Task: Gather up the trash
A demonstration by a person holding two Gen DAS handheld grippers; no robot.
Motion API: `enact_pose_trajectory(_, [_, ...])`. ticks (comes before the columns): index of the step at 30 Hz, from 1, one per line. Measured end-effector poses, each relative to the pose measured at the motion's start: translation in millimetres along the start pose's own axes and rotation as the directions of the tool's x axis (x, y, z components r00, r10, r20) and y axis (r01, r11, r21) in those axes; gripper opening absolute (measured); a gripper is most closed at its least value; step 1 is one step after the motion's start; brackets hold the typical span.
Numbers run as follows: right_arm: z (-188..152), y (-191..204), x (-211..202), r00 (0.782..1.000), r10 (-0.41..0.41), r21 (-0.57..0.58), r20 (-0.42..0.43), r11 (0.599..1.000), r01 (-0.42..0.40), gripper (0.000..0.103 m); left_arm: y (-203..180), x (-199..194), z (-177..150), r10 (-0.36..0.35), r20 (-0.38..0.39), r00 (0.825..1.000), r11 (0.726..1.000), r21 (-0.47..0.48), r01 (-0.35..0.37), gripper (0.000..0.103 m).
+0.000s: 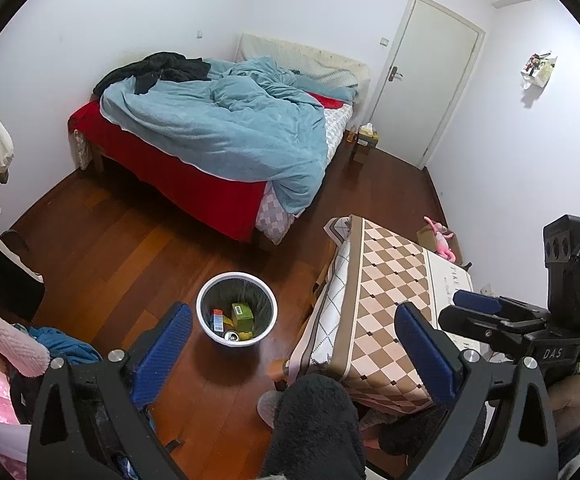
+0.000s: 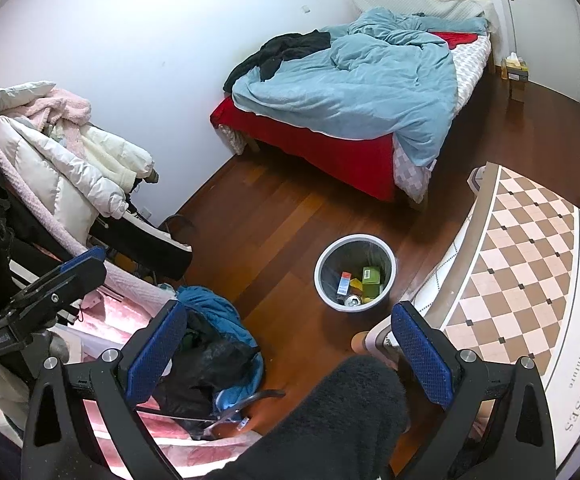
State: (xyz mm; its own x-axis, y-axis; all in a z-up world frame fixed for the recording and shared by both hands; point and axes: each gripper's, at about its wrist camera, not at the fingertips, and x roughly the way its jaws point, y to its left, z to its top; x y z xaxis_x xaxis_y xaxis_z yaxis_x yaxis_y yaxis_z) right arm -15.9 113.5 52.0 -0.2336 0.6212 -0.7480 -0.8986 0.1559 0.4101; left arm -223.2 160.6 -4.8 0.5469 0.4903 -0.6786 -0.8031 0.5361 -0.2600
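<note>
A white trash bin (image 1: 206, 300) with a dark liner stands on the wooden floor and holds a green box (image 1: 243, 314), a red-and-blue carton (image 1: 218, 319) and a can (image 1: 231, 335). The bin also shows in the right wrist view (image 2: 324, 264). My left gripper (image 1: 292, 354) is open and empty, held high above the floor, near the bin. My right gripper (image 2: 288, 354) is open and empty, also high above the floor. The right gripper shows in the left wrist view (image 1: 478, 304) over the checkered table (image 1: 386, 280).
A bed (image 1: 194, 184) with a blue duvet and red sheet fills the back. A table with a checkered cloth (image 2: 530, 248) stands at right. Coats and clothes (image 2: 62, 160) pile at left, a blue bag (image 2: 218, 308) below. My dark-trousered leg (image 2: 330, 420) is in front.
</note>
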Motion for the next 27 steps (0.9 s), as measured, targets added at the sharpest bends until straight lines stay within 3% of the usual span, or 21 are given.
enact_pose_trajectory(27, [-1.1,-2.8,-9.5,1.0,0.019,0.0,0.001,1.0,-0.019,0.103,-1.2,8.1,0.8,-0.033,-0.023,0.999,0.999,-0.005,0.033,0.103])
